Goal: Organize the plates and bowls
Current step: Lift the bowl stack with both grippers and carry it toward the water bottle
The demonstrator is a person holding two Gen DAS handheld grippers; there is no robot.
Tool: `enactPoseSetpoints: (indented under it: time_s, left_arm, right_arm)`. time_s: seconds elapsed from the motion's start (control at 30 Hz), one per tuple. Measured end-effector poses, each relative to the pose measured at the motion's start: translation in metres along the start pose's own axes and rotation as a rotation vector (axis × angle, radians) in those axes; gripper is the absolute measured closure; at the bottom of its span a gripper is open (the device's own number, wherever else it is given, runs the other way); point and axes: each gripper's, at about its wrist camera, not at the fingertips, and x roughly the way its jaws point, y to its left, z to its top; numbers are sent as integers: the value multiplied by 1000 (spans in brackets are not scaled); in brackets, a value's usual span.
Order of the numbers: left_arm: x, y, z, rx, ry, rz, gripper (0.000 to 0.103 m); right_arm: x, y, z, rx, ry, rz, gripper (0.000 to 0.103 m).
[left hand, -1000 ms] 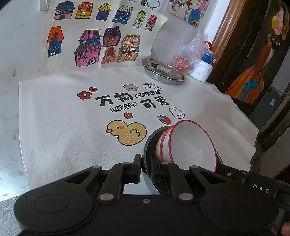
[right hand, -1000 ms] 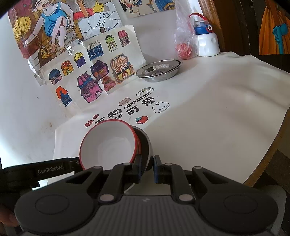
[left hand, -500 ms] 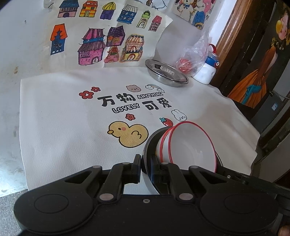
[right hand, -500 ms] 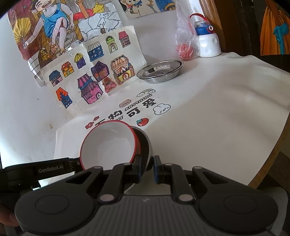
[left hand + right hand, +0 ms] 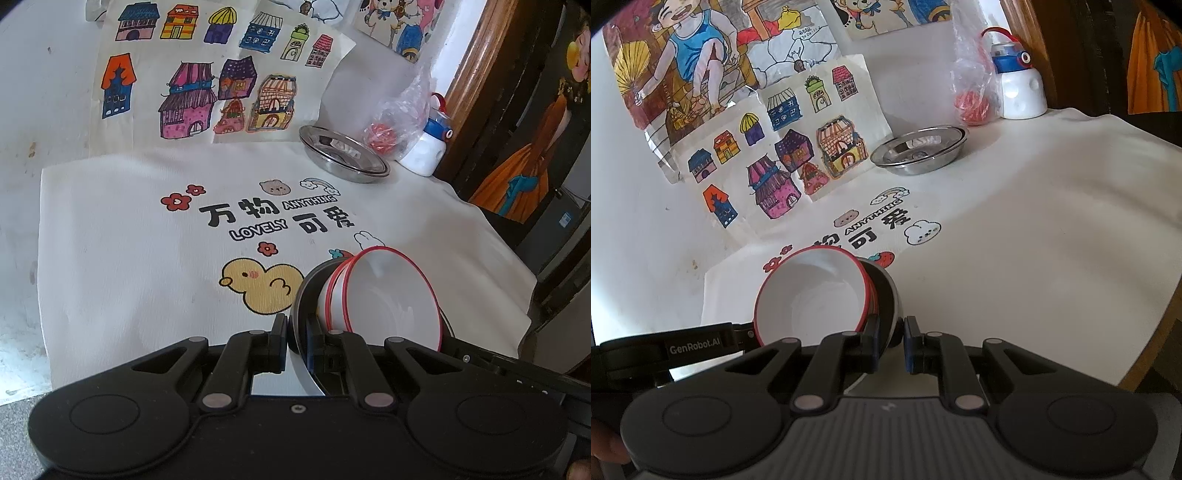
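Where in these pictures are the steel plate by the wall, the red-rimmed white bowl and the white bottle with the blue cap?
steel plate point(image 5: 919, 153), right wrist view, on its shiny inner floor.
red-rimmed white bowl point(image 5: 391, 295), left wrist view, on its white inside.
white bottle point(image 5: 1019, 92), right wrist view, on its white body.

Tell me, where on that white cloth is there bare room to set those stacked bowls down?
Widest free patch: the plain cloth between the printed lettering and the table's near edge. Another lies beyond the yellow duck, toward the cloth's far side. The back corner is crowded: steel dishes, plastic bag, white bottle.
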Motion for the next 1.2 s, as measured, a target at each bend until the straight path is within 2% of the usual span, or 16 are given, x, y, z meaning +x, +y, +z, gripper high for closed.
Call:
enactPoseSetpoints:
  time_s: [0.47, 0.9, 1.2]
  left_arm:
    - [32, -4, 30, -11, -13, 17, 95]
    - [76, -16, 66, 18, -24, 5, 95]
    - [97, -20, 85, 38, -37, 11, 95]
  right_arm:
    - [34, -15, 34, 5, -10, 24, 88]
    - [65, -33, 69, -5, -30, 3, 88]
    - [85, -40, 89, -19, 2, 18, 87]
